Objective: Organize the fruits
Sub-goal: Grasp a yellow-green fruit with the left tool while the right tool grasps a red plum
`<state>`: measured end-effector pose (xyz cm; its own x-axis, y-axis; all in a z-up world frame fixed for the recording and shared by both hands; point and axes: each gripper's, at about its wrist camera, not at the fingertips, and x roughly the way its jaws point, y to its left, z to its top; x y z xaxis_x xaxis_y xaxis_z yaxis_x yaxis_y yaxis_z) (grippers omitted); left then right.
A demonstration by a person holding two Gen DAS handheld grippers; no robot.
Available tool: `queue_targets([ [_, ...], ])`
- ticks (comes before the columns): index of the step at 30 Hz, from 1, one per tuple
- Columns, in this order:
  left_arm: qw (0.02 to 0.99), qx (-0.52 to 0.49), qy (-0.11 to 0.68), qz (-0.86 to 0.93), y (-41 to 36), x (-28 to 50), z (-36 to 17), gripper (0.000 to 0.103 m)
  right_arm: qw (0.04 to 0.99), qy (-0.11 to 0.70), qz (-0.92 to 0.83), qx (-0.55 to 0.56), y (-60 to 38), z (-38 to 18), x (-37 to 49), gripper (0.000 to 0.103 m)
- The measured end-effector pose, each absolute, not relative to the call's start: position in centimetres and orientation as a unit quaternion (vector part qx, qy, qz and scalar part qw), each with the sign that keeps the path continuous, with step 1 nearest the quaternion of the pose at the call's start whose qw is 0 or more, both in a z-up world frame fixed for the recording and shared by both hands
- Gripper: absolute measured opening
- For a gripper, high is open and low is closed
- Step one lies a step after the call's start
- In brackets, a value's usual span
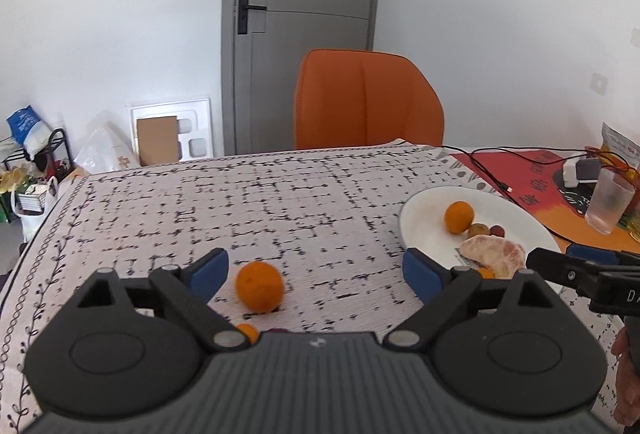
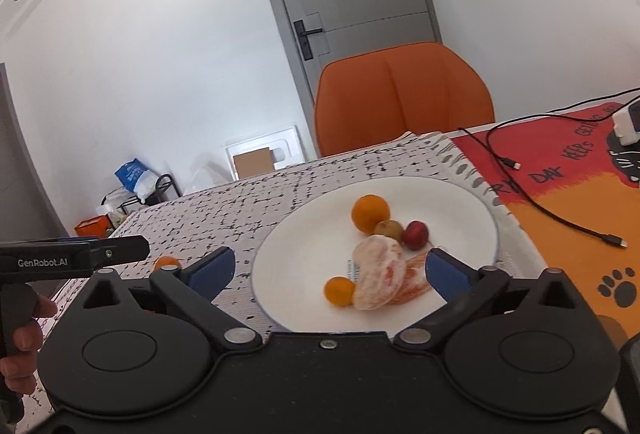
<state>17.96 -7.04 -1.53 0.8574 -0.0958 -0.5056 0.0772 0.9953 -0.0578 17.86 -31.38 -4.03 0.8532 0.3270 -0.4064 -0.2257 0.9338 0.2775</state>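
Fruits (image 2: 378,270) on plate (image 2: 460,218) — patterned tablecloth (image 1: 240,202), both hand-held grippers (image 1: 316,268) (image 2: 330,268) spread, empty.

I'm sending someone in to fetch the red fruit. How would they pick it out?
Find the white plate on the patterned tablecloth, in front of the orange chair. Among the fruit clustered on it, the small red fruit sits right of the brownish kiwi, behind the peeled citrus. It is the only dark red piece; its neighbours are orange, brown or pale.
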Motion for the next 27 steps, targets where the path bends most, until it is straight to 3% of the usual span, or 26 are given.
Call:
queue_targets([
  [22, 0.961, -0.055, 0.269, -0.026, -2.6, 15.6, -3.7, 0.092, 0.948, 0.246, 0.184, 0.088, -27.6, -4.4, 18.3, 0.103],
  [27, 0.959, -0.062, 0.274, -0.03, -2.5, 15.3, -4.6, 0.086, 0.946, 0.248, 0.192, 0.083, -26.9, -4.5, 18.3, 0.103],
])
